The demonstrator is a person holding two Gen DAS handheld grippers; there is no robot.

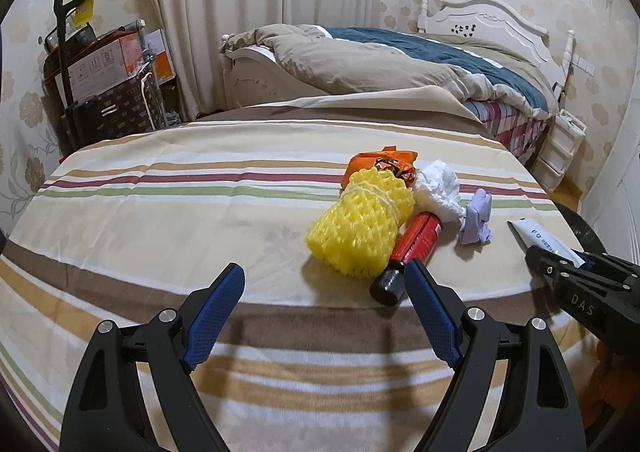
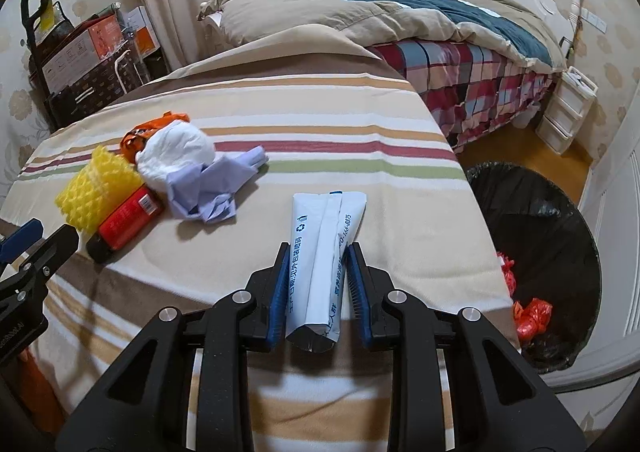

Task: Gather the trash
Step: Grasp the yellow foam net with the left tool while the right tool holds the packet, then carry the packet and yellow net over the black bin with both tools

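Trash lies on a striped tablecloth (image 1: 160, 211): a yellow foam net (image 1: 360, 228), an orange wrapper (image 1: 380, 163), a red bottle with a black cap (image 1: 412, 248), a crumpled white tissue (image 1: 438, 187) and a lilac paper scrap (image 1: 476, 219). My left gripper (image 1: 324, 280) is open and empty, just in front of the net and the bottle cap. My right gripper (image 2: 318, 256) is shut on a white tube-like packet (image 2: 324, 248), held over the table's right part. The packet also shows in the left wrist view (image 1: 540, 238).
A bin with a black liner (image 2: 540, 228), holding red scraps, stands on the floor right of the table. Behind is a bed with a quilt (image 2: 380, 11), a white drawer unit (image 2: 564, 111), and stacked boxes with a trolley (image 1: 100, 71) at the back left.
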